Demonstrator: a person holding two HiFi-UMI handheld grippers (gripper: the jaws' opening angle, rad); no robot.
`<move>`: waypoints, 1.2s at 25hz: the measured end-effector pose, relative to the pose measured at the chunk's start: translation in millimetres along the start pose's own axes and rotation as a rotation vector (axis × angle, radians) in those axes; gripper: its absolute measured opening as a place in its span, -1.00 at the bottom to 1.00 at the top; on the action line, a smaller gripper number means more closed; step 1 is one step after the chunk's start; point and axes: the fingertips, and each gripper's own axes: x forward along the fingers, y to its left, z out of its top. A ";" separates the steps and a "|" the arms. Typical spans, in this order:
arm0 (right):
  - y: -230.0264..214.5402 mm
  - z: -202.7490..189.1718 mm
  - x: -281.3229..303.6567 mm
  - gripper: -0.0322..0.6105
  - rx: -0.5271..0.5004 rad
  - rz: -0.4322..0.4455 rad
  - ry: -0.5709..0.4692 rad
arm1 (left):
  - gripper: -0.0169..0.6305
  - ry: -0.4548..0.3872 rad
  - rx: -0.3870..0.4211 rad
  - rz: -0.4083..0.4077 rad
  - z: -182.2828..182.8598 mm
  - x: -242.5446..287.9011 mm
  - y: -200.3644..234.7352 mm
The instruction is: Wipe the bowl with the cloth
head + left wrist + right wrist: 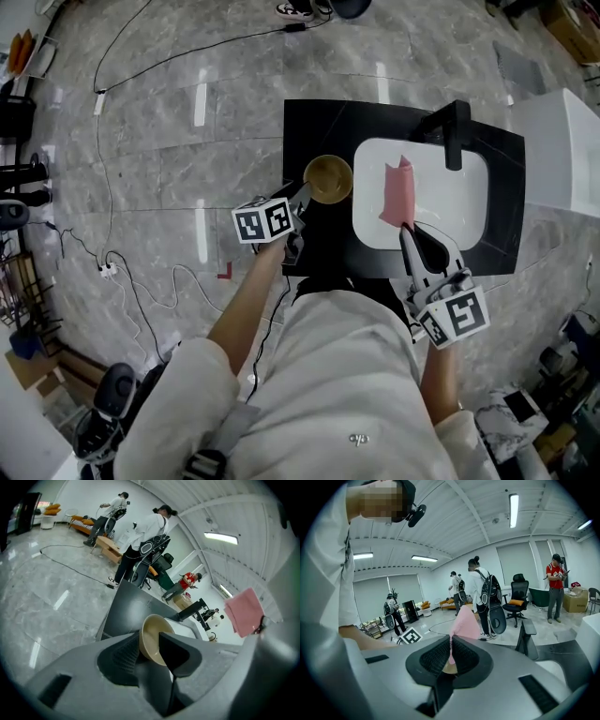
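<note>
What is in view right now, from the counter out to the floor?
bowl: one, tan, on the counter left of the sink
cloth: one, pink, held over the sink
sink: one, white, set in the counter
faucet: one, black, at the sink's far edge
counter: one, black, in front of the person
floor: grey marble, around the counter
cables: several, black and white, on the floor at left
bystanders: several, standing across the room
left claw: one, grey, open, the bowl's rim between its jaws
right claw: one, grey, shut on the cloth
</note>
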 end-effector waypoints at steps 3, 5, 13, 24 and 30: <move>-0.2 -3.0 -3.8 -0.85 0.004 -0.006 0.010 | -0.56 0.023 -0.041 -0.015 -5.5 7.1 -0.8; -0.9 -3.9 -6.2 -0.85 0.006 -0.011 0.014 | -0.56 0.040 -0.047 -0.022 -7.9 11.5 -1.2; -4.0 -7.8 -6.1 -0.85 0.017 -0.019 0.014 | -0.72 0.087 -0.014 0.030 -13.2 23.1 6.2; -1.3 -9.0 -9.4 -0.85 0.018 -0.010 -0.002 | -0.87 0.117 0.025 0.035 -21.9 18.7 -5.3; 3.5 -9.3 -7.1 -0.85 -0.001 0.029 -0.011 | -0.87 0.078 0.075 0.046 -9.9 3.5 -36.6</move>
